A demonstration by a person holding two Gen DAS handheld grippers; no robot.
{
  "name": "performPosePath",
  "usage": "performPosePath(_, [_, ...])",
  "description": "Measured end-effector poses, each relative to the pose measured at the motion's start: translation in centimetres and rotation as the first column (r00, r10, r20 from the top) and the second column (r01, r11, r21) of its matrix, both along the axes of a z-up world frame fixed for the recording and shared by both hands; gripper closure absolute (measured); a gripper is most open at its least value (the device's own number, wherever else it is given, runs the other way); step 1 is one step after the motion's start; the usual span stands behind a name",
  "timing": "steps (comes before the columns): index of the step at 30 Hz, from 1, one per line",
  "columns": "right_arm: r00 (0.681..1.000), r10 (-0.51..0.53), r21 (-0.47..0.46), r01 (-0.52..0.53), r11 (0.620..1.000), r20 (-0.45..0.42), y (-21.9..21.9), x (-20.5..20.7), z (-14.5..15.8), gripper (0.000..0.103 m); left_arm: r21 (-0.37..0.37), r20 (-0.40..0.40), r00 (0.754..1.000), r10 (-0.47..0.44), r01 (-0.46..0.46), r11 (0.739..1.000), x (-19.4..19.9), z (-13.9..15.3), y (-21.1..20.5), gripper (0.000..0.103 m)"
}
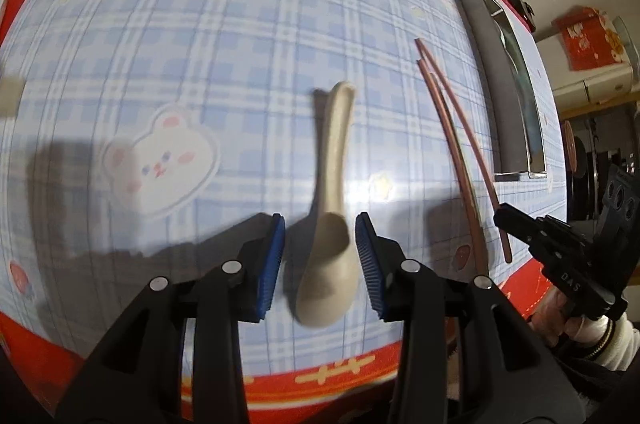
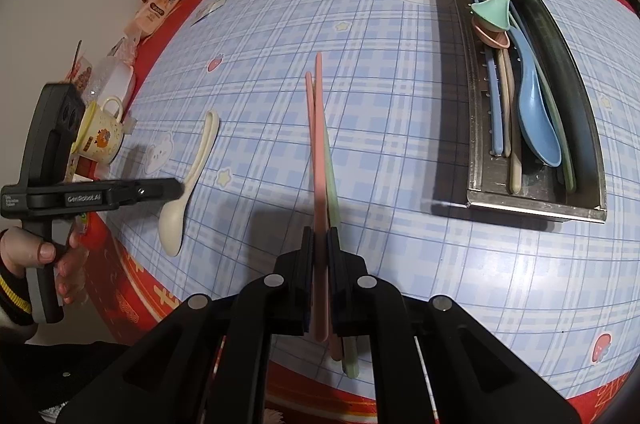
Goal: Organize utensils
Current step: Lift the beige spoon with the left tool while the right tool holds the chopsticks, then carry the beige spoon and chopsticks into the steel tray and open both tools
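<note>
Left wrist view is showing the left tongs [image 1: 320,256] spread apart over the checked surface [image 1: 200,44], with the bowl of a cream spoon [image 1: 326,264] lying between the blue pads [image 1: 272,264] and touching neither; its handle is pointing toward twelve o'clock. At two o'clock from the spoon, a bundle of chopsticks [image 1: 460,152] is slanting across the cloth, its near end caught in the right tongs [image 1: 505,214] at three o'clock. Farther toward one o'clock, a steel tray [image 1: 486,92] is sitting on the surface.

Right wrist view is showing the right tongs [image 2: 320,244] pressed together, pinching pink and green chopsticks [image 2: 318,144] that are reaching toward twelve o'clock. At two o'clock the steel tray [image 2: 532,202] is holding a blue spoon [image 2: 536,112], a mint spoon [image 2: 494,10], a pink spoon [image 2: 492,38] and more chopsticks. At nine o'clock the cream spoon [image 2: 180,200] is lying flat, with the left tongs [image 2: 178,186] reaching over it, and a hand [image 2: 44,256] is gripping their handle. A patterned mug [image 2: 100,134] is standing at the surface's edge just beyond.
</note>
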State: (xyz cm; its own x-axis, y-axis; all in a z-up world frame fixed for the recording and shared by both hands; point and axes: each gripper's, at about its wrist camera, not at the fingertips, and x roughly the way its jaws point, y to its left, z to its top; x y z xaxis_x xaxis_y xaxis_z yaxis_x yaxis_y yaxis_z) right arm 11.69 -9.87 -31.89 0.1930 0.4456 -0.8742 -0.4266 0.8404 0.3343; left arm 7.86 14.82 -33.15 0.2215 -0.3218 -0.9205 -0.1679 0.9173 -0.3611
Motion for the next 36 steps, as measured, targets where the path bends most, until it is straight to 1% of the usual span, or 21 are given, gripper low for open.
performPosePath(3, [1.000, -0.001, -0.002, 0.001, 1.000, 0.000, 0.0, 0.0, 0.0, 0.096, 0.057, 0.020, 0.999, -0.036, 0.035, 0.998, 1.1, 0.2, -0.8, 0.065])
performPosePath(5, [1.000, -0.004, -0.003, 0.004, 1.000, 0.002, -0.1, 0.0, 0.0, 0.096, 0.117, 0.021, 0.997, -0.071, 0.068, 0.991, 1.5, 0.3, -1.7, 0.065])
performPosePath(7, [1.000, -0.010, -0.003, 0.010, 1.000, 0.003, -0.2, 0.0, 0.0, 0.096, 0.223, 0.016, 0.990, -0.137, 0.130, 0.966, 1.6, 0.4, -3.4, 0.064])
performPosePath(8, [1.000, -0.014, -0.002, 0.014, 1.000, 0.003, -0.2, 0.0, 0.0, 0.096, 0.295, 0.019, 0.983, -0.184, 0.171, 0.940, 1.4, 0.4, -4.6, 0.064])
performPosePath(11, [1.000, -0.028, 0.000, 0.028, 1.000, 0.006, -0.7, 0.1, 0.0, 0.096, 0.411, 0.036, 0.972, -0.231, 0.196, 0.890, 0.6, 0.2, -6.3, 0.064])
performPosePath(13, [0.999, -0.037, 0.002, 0.037, 0.999, 0.006, -1.1, 0.1, 0.0, 0.096, 0.418, 0.049, 0.977, -0.208, 0.169, 0.893, 0.4, 0.3, -6.5, 0.065])
performPosePath(17, [0.999, -0.046, 0.004, 0.046, 0.999, 0.005, -1.2, 0.1, -0.1, 0.096, 0.419, 0.061, 0.977, -0.206, 0.162, 0.893, 0.2, 0.3, -6.5, 0.065])
performPosePath(18, [0.999, -0.043, 0.003, 0.043, 0.999, 0.006, -1.1, 0.1, -0.1, 0.096, 0.410, 0.063, 0.977, -0.204, 0.161, 0.898, 0.1, 0.4, -6.4, 0.073])
performPosePath(19, [0.999, -0.039, 0.002, 0.039, 0.999, 0.008, -1.1, 0.1, -0.1, 0.096, 0.397, 0.067, 0.979, -0.195, 0.153, 0.905, 0.2, 0.5, -6.1, 0.083])
performPosePath(21, [0.999, -0.031, 0.000, 0.031, 1.000, 0.015, -0.8, 0.1, 0.1, 0.096, 0.300, 0.074, 0.985, -0.156, 0.127, 0.946, 0.2, 0.6, -4.8, 0.084])
performPosePath(23, [0.999, -0.030, -0.001, 0.030, 1.000, 0.019, -0.8, 0.0, 0.2, 0.096, 0.178, 0.071, 0.994, -0.087, 0.073, 0.981, 0.3, 0.5, -3.4, 0.084])
performPosePath(25, [0.999, -0.034, 0.000, 0.034, 0.999, 0.022, -0.9, 0.1, 0.3, 0.096, 0.089, 0.066, 0.998, -0.025, 0.019, 0.996, 0.0, 0.6, -2.2, 0.084])
performPosePath(27, [0.999, -0.037, 0.001, 0.037, 0.999, 0.024, -1.1, 0.1, 0.4, 0.096, -0.022, 0.082, 0.996, 0.026, -0.025, 0.999, -0.7, 1.1, -1.3, 0.084])
performPosePath(29, [0.999, -0.038, 0.003, 0.038, 0.999, 0.028, -1.2, 0.2, 0.6, 0.096, -0.091, 0.096, 0.994, 0.047, -0.038, 0.995, -1.2, 1.9, -1.1, 0.084])
performPosePath(33, [0.999, -0.040, 0.011, 0.039, 0.999, 0.038, -1.2, 0.3, 1.0, 0.096, -0.186, 0.118, 0.991, 0.065, -0.042, 0.982, -1.6, 3.4, -1.4, 0.084])
performPosePath(36, [0.998, -0.039, 0.022, 0.038, 0.999, 0.056, -1.2, 0.2, 1.6, 0.096, -0.231, 0.125, 0.990, 0.068, -0.038, 0.972, -1.2, 4.2, -2.0, 0.084])
